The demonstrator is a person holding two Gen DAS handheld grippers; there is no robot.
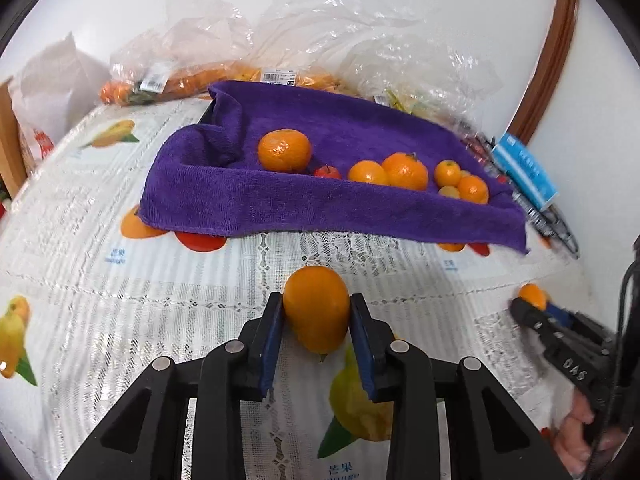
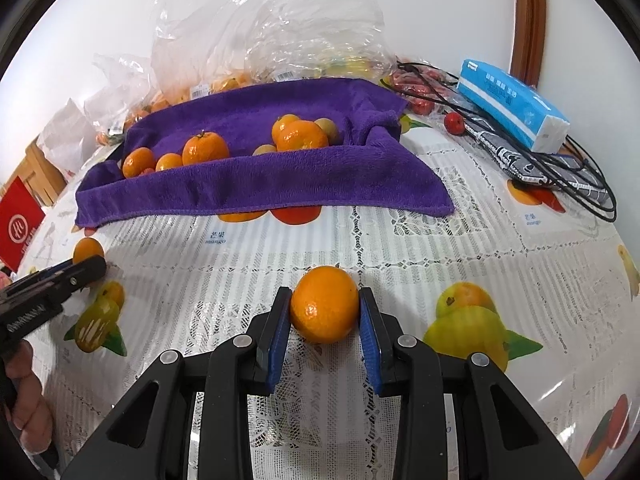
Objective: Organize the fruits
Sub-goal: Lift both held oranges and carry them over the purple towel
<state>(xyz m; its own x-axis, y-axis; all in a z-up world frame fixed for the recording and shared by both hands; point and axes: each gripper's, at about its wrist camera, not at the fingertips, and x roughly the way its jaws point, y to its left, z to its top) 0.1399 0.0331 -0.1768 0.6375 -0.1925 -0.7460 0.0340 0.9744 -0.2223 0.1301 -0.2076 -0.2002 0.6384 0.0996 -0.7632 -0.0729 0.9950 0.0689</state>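
Observation:
My left gripper (image 1: 317, 309) is shut on an orange fruit (image 1: 316, 308), held just above the tablecloth; it also shows at the left of the right wrist view (image 2: 89, 250). My right gripper (image 2: 325, 305) is shut on a round mandarin (image 2: 325, 304), also seen at the right of the left wrist view (image 1: 533, 296). Ahead of both lies a purple towel (image 1: 280, 196) (image 2: 280, 176) shaped like a tray. It holds several mandarins (image 1: 285, 149) (image 2: 205, 148), a small red fruit (image 1: 328, 171) and small pale fruits (image 2: 328, 128).
Clear plastic bags (image 2: 280, 32) with more fruit lie behind the towel by the wall. A blue tissue pack (image 2: 516, 104), black cables (image 2: 576, 184), a patterned pouch (image 2: 520, 162) and a red fruit (image 2: 454, 122) sit at the right. The lace tablecloth (image 2: 400, 240) has printed fruit.

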